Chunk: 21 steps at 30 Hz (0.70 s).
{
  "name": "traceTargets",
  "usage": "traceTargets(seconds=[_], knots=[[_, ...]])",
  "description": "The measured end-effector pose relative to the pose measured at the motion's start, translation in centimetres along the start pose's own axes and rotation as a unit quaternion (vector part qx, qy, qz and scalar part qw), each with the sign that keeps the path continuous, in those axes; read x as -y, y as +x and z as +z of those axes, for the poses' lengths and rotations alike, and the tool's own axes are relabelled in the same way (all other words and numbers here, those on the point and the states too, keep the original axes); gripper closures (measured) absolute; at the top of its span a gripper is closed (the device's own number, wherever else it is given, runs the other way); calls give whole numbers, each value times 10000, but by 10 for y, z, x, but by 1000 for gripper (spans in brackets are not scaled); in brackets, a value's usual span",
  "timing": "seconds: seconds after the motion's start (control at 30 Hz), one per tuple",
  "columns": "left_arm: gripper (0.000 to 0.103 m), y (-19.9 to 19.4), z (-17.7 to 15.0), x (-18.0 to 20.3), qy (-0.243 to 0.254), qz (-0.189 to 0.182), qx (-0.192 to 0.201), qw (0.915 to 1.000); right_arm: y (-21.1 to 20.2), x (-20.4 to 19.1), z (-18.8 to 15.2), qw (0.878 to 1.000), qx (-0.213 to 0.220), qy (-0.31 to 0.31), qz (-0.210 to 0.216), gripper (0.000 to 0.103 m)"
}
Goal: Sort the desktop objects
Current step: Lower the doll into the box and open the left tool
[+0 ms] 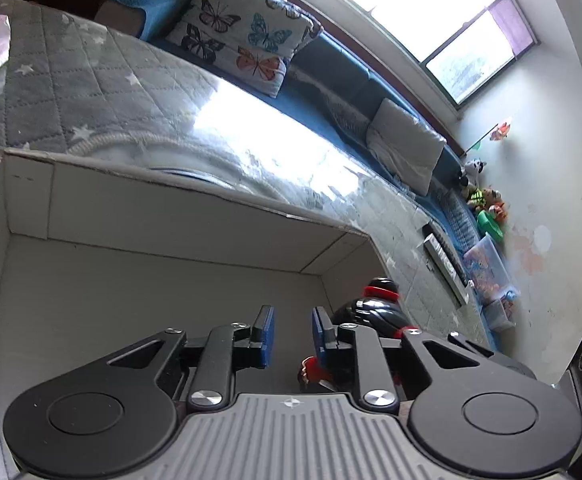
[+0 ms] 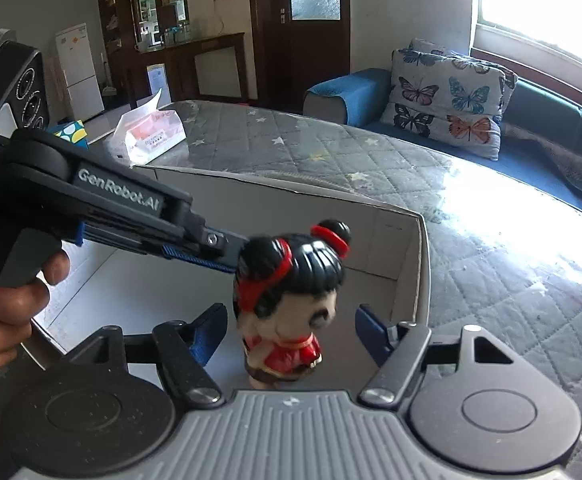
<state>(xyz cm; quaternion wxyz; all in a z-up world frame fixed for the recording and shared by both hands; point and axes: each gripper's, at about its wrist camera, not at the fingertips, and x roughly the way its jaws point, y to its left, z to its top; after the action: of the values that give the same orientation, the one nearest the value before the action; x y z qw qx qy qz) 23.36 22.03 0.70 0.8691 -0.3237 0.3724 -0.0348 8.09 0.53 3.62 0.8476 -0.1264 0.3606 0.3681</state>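
Right gripper [image 2: 287, 330] has its blue pads apart, on either side of a doll [image 2: 287, 300] with black hair and a red dress, not touching it. Left gripper [image 2: 227, 254] reaches beside the doll's head, parted and empty; its side reads "GenRobot.AI". Doll stands inside the white box [image 2: 421, 264], near its right wall. One item looks sorted; a tissue pack [image 2: 153, 136] lies beyond, at the table's far-left corner.

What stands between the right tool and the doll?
Nothing visible. The doll stands upright in the box, in the gap of the open right tool, pads apart from it. The left tool only comes to its head from the side.
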Motion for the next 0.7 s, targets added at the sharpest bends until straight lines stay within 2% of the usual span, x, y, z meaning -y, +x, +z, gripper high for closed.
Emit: traceTargets(seconds=[0.13, 0.17, 0.2, 0.37, 0.53, 0.7], knots=[[79, -2, -1, 3, 47, -1, 54, 10000, 2, 8, 1, 10000, 43, 14, -27, 30], [79, -1, -1, 3, 42, -6, 59, 10000, 2, 8, 2, 10000, 55, 14, -11, 33], [79, 0, -1, 3, 26, -3, 51, 10000, 6, 11, 5, 10000, 59, 37, -15, 41], [79, 9, 1, 1, -37, 50, -32, 10000, 30, 27, 20, 9999, -38, 131, 43, 56], [78, 11, 2, 0, -56, 57, -85, 9999, 40, 30, 22, 9999, -108, -31, 15, 56], [78, 1, -3, 5, 82, 134, -41, 9999, 30, 38, 23, 9999, 10, -11, 101, 56]])
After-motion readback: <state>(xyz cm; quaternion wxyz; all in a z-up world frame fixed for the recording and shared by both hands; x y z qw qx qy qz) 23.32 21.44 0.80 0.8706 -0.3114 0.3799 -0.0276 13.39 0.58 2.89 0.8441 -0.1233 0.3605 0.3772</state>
